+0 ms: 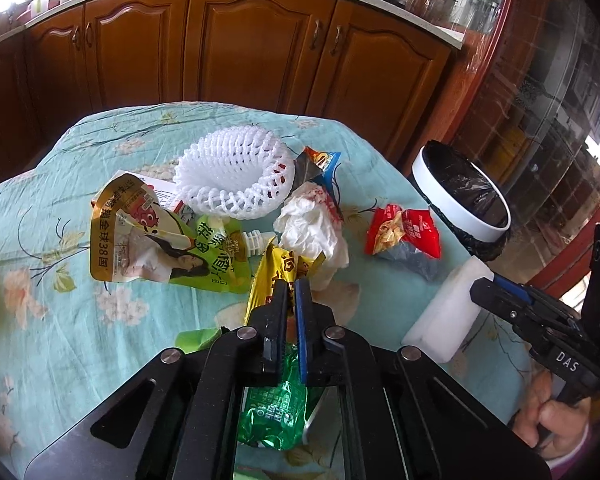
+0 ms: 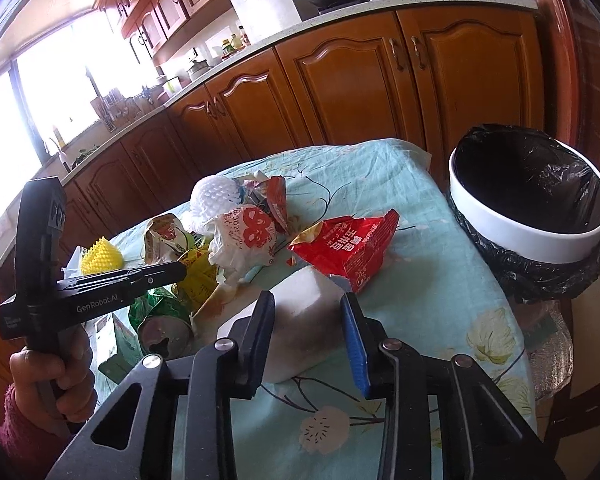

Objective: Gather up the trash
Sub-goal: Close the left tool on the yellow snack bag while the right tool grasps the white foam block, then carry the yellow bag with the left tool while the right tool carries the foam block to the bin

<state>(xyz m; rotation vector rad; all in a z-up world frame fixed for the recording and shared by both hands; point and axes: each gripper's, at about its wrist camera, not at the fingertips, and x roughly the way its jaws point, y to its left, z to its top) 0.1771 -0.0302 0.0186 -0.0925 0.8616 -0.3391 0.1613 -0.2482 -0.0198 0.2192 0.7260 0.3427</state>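
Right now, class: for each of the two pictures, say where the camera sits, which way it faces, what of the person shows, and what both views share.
Left wrist: on the left gripper, angled down over the table toward the cabinets; jaws shut on a yellow wrapper; the right gripper and its hand show.
Right wrist: on the right gripper, angled down, its fingers against a foam block; the left gripper and its hand show.
Shared: table, block, red bag, bin, cabinets.
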